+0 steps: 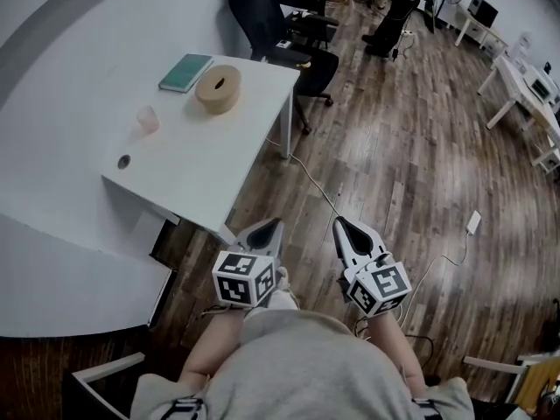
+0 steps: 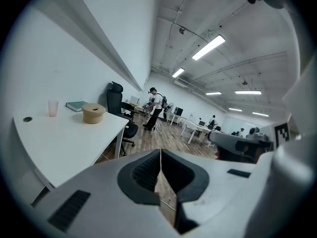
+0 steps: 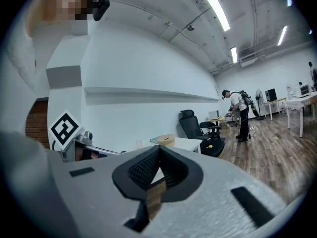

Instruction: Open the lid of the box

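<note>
The round box [image 1: 218, 88] sits on the tabletop [image 1: 188, 169] well ahead and left of both empty, pressed-together grippers, with the left gripper [image 1: 269, 227] nearer to it than the right gripper [image 1: 344, 227].

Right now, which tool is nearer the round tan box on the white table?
Left. Left tool is short of the box, beside the table corner; right tool is farther right.
</note>
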The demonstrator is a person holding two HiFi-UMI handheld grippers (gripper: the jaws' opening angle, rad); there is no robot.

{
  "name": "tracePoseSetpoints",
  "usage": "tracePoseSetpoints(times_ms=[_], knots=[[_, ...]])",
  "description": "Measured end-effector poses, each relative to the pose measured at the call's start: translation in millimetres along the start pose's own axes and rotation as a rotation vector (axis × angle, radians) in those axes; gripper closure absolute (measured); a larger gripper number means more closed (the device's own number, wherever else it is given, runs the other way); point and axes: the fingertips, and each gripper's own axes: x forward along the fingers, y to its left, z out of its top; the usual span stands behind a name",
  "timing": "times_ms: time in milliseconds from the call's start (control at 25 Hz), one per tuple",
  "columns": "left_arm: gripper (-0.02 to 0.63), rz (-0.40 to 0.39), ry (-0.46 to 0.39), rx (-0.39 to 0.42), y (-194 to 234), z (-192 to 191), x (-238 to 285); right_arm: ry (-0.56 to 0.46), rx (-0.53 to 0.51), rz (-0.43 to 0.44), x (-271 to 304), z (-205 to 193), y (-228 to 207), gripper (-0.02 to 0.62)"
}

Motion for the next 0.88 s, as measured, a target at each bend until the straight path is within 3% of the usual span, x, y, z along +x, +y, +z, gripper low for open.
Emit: tracePoseSetpoints(times_ms=[880], knots=[[0.598,-0.019,0.012,0.005,115.9,74.6,104.5,0.006,0.002,-0.010,168.1,24.3,-48.3,0.597]])
